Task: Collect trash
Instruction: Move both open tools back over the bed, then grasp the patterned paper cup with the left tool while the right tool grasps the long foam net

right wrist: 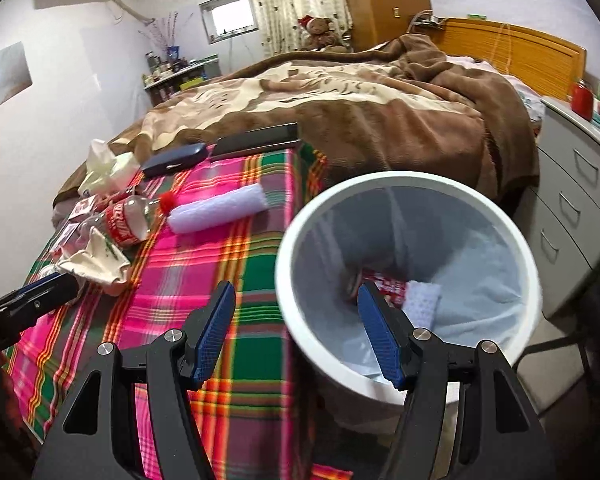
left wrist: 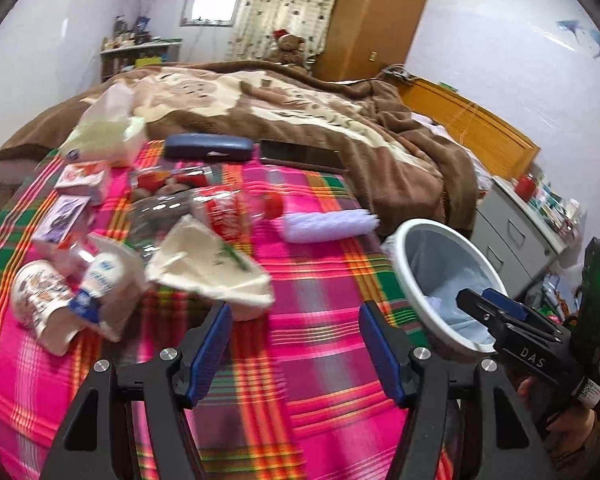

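A white trash bin (right wrist: 496, 216) with a pale liner stands at the bed's edge; red and white trash (right wrist: 404, 292) lies in it. It also shows in the left wrist view (left wrist: 408, 236). Trash lies on the plaid cloth (left wrist: 320, 304): a crumpled cream paper (left wrist: 208, 264), a clear red-label bottle (left wrist: 216, 208), a printed cup (left wrist: 40, 300), a wrapper (left wrist: 104, 276). My left gripper (left wrist: 296, 336) is open and empty just in front of the cream paper. My right gripper (right wrist: 296, 320) is open and empty, straddling the bin's near rim.
A white fuzzy roll (left wrist: 328, 224), a dark glasses case (left wrist: 208, 147), a dark flat phone-like slab (left wrist: 300, 156) and a tissue pack (left wrist: 108, 136) lie on the bed. A brown blanket (left wrist: 300, 112) covers the far half. A grey drawer cabinet (right wrist: 572, 208) stands right of the bin.
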`<state>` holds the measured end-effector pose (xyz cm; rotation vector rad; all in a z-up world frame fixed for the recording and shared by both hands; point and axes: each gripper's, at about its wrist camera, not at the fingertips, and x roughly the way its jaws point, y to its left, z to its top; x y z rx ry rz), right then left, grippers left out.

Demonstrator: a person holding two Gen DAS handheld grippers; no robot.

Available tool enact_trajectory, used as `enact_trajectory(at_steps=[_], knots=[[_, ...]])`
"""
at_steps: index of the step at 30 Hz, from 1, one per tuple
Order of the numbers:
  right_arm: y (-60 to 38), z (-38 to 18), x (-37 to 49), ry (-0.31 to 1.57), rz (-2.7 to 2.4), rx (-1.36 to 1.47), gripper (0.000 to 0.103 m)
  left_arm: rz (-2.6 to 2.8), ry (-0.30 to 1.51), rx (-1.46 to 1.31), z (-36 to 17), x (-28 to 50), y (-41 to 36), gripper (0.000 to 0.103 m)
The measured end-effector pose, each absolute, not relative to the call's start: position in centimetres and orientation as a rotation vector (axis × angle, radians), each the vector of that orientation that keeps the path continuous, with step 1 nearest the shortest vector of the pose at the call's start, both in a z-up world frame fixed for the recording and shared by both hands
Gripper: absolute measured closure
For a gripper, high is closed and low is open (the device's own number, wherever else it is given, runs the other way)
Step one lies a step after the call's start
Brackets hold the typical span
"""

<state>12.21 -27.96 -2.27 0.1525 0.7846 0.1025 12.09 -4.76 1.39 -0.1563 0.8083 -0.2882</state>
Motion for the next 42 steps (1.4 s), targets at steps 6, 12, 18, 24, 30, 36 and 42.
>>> enact_trajectory(at_steps=[6, 12, 18, 24, 30, 36, 42], knots=[[-26.0, -2.4, 12.5, 0.787, 0.148, 0.132, 0.038, -0.22, 0.813, -0.185, 0.7, 12.0, -1.4, 0.037], [-23.9, -2.2, 13.9, 0.772, 0.2, 0.076, 0.038, -0.132, 0.797, -0.206, 0.6, 11.9, 2.3, 0.037], [-22.4, -2.1, 16.7, 0.746, 0.245, -0.005, 0.038, -0.033, 0.788, -0.244, 0.5, 12.2, 6.5, 0.037], [-21.6, -2.7, 19.2, 0.762, 0.292, -0.045, 0.038, 0.058, 0.802, -0.294, -0.5, 12.6, 10.4, 0.037], [-20.7, -3.1, 21.1, 0.787, 0.348, -0.085, 0.038, 0.132, 0.806, -0.32, -1.2, 13.0, 13.3, 0.037], [-20.9, -3.1, 22.9, 0.776, 0.389, -0.096, 0.038, 0.158, 0.855, -0.34, -2.6, 13.6, 14.7, 0.034], [-19.7, -3.6, 23.7, 0.804, 0.486, -0.113, 0.038, 0.143, 0.875, -0.393, -3.4, 14.8, 15.7, 0.028]])
